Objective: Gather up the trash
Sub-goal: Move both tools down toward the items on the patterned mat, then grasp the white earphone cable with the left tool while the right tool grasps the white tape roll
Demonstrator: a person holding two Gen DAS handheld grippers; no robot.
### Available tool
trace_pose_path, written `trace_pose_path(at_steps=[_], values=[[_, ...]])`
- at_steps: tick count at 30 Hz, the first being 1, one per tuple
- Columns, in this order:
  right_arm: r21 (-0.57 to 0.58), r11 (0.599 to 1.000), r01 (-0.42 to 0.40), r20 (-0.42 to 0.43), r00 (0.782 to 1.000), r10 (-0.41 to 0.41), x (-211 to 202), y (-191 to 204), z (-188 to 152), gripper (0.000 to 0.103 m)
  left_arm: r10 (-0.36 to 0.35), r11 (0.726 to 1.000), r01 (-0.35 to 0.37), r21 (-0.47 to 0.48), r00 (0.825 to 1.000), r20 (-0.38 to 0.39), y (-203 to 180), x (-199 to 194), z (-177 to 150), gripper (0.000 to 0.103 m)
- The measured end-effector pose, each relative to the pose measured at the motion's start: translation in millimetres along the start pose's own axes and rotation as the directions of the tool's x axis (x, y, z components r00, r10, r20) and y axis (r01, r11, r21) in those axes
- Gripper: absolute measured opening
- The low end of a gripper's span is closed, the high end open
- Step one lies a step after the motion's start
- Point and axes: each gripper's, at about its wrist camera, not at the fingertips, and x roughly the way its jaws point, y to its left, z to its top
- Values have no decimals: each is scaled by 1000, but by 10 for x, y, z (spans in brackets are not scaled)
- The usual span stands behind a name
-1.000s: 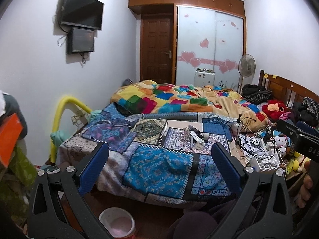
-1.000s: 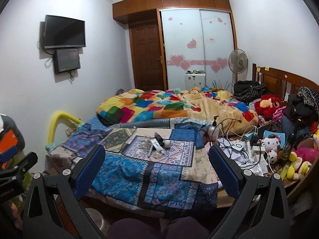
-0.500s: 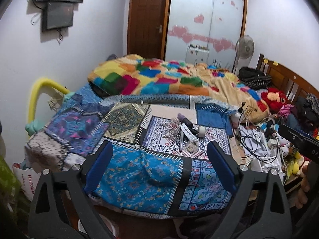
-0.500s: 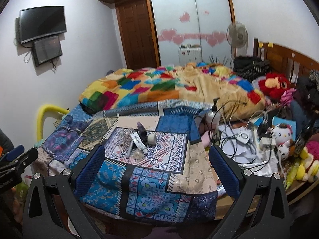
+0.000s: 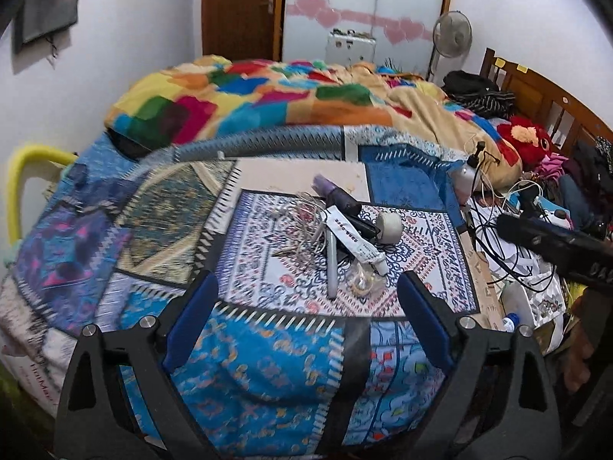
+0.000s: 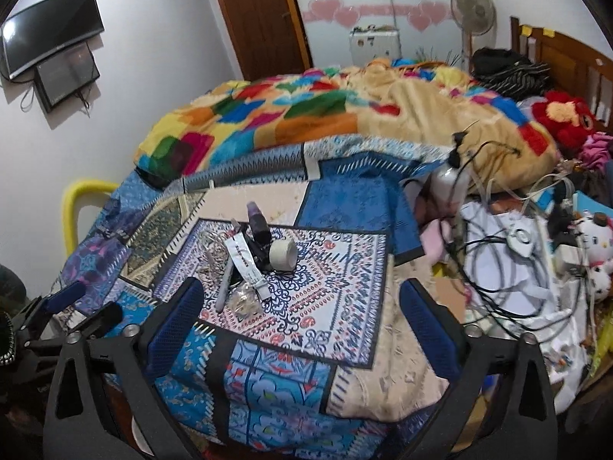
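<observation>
Overhead, two pairs of blue-padded tongs are hanging above a bed covered with a patchwork quilt (image 5: 268,364), the left tongs (image 5: 308,312) and the right tongs (image 6: 300,316) both spread wide but closing, with nothing between their pads. Trash is lying in a small heap on the quilt's white patterned patch: a white tube (image 5: 354,238), a roll of tape (image 6: 283,255), a purple-capped dark bottle (image 6: 257,224), a grey pen (image 5: 331,264) and a crumpled clear wrapper (image 6: 241,301), all touching or overlapping.
</observation>
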Motion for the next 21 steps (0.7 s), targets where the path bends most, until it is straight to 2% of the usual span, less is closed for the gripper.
trace_pose_path(at_steps=[4, 8, 11, 17, 20, 21], values=[[6, 999, -48, -82, 995, 48, 443, -24, 79, 81, -28, 999, 28, -26, 999, -33, 48, 390, 104, 84], [7, 997, -75, -129, 989, 76, 809, -12, 130, 66, -45, 998, 42, -50, 998, -53, 103, 726, 182, 79], [6, 996, -92, -160, 983, 92, 1039, 3, 155, 60, -55, 997, 51, -62, 997, -59, 146, 918, 222, 71], [38, 993, -114, -193, 974, 120, 1398, 18, 197, 46, -81, 989, 68, -128, 992, -97, 289, 1297, 251, 53], [53, 993, -106, -209, 971, 115, 1511, 5, 185, 32, -87, 987, 70, -143, 990, -115, 325, 1422, 226, 43], [61, 992, -113, -212, 969, 123, 1538, -7, 176, 32, -95, 986, 76, -149, 988, -122, 333, 1457, 211, 36]])
